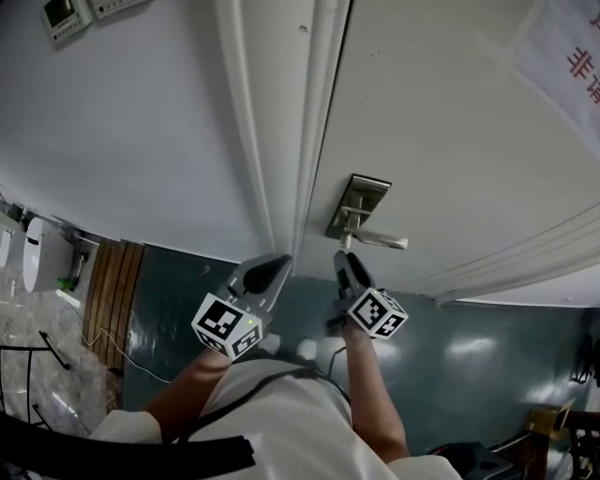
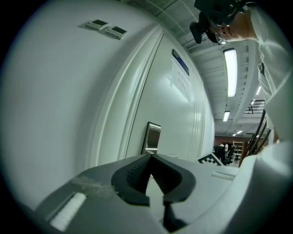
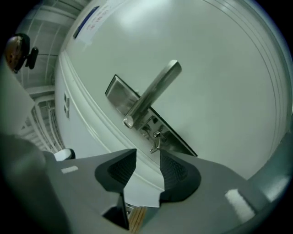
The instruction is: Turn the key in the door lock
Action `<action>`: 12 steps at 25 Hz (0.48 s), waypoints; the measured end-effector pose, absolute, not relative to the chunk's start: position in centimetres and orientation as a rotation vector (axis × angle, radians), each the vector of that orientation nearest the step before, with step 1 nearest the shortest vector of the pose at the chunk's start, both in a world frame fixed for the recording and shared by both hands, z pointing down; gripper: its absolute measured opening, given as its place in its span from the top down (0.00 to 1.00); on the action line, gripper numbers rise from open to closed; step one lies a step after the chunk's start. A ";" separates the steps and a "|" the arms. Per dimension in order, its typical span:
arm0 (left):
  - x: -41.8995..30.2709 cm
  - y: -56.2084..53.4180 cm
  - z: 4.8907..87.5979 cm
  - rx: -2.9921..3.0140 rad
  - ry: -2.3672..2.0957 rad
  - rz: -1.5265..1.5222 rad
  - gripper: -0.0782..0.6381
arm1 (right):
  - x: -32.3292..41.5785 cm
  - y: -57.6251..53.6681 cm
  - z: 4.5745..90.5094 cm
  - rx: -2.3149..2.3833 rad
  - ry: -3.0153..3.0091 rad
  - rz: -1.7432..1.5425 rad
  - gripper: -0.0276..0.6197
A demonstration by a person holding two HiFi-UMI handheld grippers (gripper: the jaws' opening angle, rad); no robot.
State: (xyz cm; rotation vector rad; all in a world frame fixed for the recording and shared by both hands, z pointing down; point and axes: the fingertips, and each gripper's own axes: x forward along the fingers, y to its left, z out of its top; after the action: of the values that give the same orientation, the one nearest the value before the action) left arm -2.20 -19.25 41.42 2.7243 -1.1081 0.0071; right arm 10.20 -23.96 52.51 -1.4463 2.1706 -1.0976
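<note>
wall control panels, wooden slats, teal floor, ceiling light, paper notice

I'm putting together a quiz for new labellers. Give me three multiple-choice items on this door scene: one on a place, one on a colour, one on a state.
1. Where is the key?
A. In the lock plate, beside the lever handle's pivot.
B. Lying on the floor.
C. Hanging from the handle's free end.

2. What colour is the door?
A. Red.
B. White.
C. Black.

3. How do the right gripper's fingers stand?
A. Shut on the key.
B. Shut on the handle.
C. Apart, with nothing gripped.

Answers:
1 A: the key sits in the plate just past the pivot.
2 B: the door's panel is plain white.
3 C: the right gripper view shows a clear gap between the fingers, with the key beyond their tips.
</note>
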 end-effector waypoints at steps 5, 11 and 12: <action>-1.7 -19.6 41.4 2.731 -1.097 0.010 0.88 | 10.8 -25.6 52.9 -1.375 2.046 -1.169 0.71; -1.0 -19.7 41.2 2.746 -1.070 0.006 0.88 | 11.1 -26.9 54.4 -1.343 1.915 -1.290 0.71; -1.1 -19.7 41.1 2.748 -1.070 0.006 0.88 | 10.9 -27.1 54.2 -1.315 1.920 -1.279 0.71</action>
State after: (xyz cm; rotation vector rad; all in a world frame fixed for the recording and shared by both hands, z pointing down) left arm -1.10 -19.73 41.13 2.7480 -1.0699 0.0062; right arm 10.88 -27.14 54.23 -1.3145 1.9205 -1.2793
